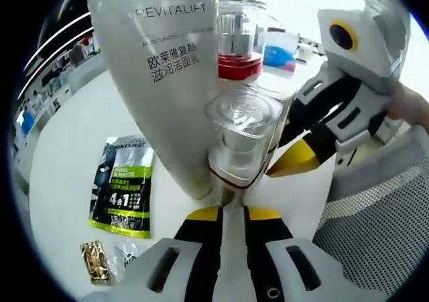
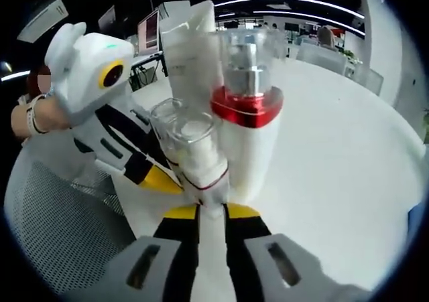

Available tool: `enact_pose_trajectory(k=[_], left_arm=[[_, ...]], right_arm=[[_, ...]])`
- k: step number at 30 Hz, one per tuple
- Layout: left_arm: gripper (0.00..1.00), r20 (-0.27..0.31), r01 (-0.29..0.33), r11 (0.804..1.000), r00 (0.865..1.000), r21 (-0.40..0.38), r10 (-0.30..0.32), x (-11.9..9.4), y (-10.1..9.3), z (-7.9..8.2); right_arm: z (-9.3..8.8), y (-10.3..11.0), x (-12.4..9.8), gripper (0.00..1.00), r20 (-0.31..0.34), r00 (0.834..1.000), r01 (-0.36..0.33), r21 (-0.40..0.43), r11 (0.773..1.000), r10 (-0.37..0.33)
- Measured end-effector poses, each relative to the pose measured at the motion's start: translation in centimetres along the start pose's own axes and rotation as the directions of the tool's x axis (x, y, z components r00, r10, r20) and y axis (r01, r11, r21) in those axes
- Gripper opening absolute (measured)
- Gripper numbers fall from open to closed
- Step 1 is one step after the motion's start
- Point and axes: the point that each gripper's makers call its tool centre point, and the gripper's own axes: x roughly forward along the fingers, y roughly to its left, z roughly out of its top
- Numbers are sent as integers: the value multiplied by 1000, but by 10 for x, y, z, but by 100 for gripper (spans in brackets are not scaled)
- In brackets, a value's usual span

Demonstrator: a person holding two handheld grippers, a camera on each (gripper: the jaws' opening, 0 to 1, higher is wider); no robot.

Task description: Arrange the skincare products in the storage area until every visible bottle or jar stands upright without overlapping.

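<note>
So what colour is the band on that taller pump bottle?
Red; the collar on the taller pump bottle shows best in the right gripper view.

White tube (image 1: 161, 67), red-collared bottle (image 2: 247, 108) and clear-capped pump bottle (image 2: 191, 148) stand upright (clustered, touching).

A tall white tube (image 1: 161, 81) printed REVITALIFT stands on the white surface (image 1: 60, 175) and serves as the landmark here. Touching its right flank is a small bottle with a clear cap (image 1: 241, 138); behind that one, further from the camera, stands a bottle with a red collar (image 1: 240, 57) under a clear cap. The left claw (image 1: 231, 211) rises below the tube, its yellow-tipped jaws set close on either side of the small bottle's base. The right claw (image 1: 295, 158) reaches in from the tube's right, its yellow tip beside the small bottle. Left of the tube lie a green-and-black sachet (image 1: 124, 185) and a gold packet (image 1: 97, 262).
</note>
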Motion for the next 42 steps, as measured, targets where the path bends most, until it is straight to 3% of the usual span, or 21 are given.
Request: enact_pose_trajectory(k=[10, 14, 19, 24, 29, 32, 36, 42], left_arm=[[14, -1, -6, 1000, 1000, -10, 6, -7, -1, -4], [23, 16, -11, 1000, 1000, -17, 11, -16, -1, -2], [24, 61, -23, 1000, 998, -20, 24, -31, 1, 5], [41, 108, -41, 998, 993, -46, 45, -50, 1, 9], [68, 136, -60, 998, 989, -17, 61, -74, 0, 9], [78, 144, -96, 995, 985, -11, 96, -91, 5, 8], [93, 159, -171, 985, 972, -14, 171, -108, 19, 9], [97, 211, -192, 981, 958, -40, 196, -131, 26, 15]], right_arm=[[0, 7, -9, 22, 1, 1000, -6, -6, 1000, 6], [2, 12, -16, 29, 0, 1000, -7, -15, 1000, 7], [10, 17, -28, 37, 30, 1000, -4, -13, 1000, 4], [19, 21, -38, 46, 44, 999, 16, -38, 999, -15], [32, 23, -50, 71, 80, 996, 42, -25, 999, -40], [44, 23, -61, 78, 128, 991, 49, -11, 999, -47], [48, 21, -71, 91, 117, 990, 82, -50, 995, -75], [57, 22, -83, 99, 128, 988, 94, -55, 994, -87]])
